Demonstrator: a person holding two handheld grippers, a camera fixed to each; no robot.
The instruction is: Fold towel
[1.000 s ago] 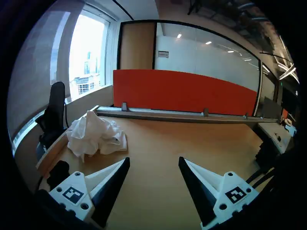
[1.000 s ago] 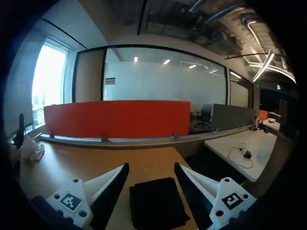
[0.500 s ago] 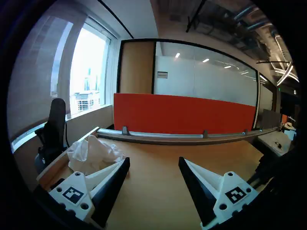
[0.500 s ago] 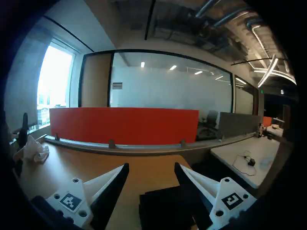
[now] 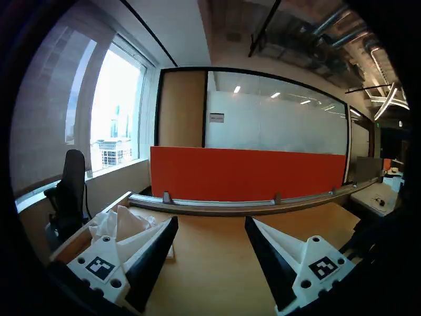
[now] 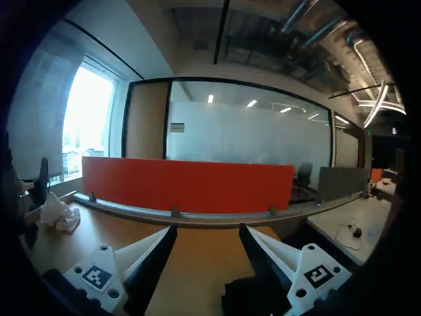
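Observation:
A crumpled white towel lies in a heap at the far left of the wooden desk, partly hidden behind my left gripper's left finger. The same towel appears small at the left in the right gripper view. My left gripper is open, above the desk, nothing between its fingers. My right gripper is open too. A folded black cloth lies on the desk low between and under the right gripper's right finger, mostly hidden.
An orange divider panel on a metal rail runs along the desk's far edge. A black office chair stands at the left by the window. A white desk with a cable lies to the right.
Both grippers have tilted upward: the desk, white towel and black cloth have slid lower in the views, and more ceiling shows. Both stay open.

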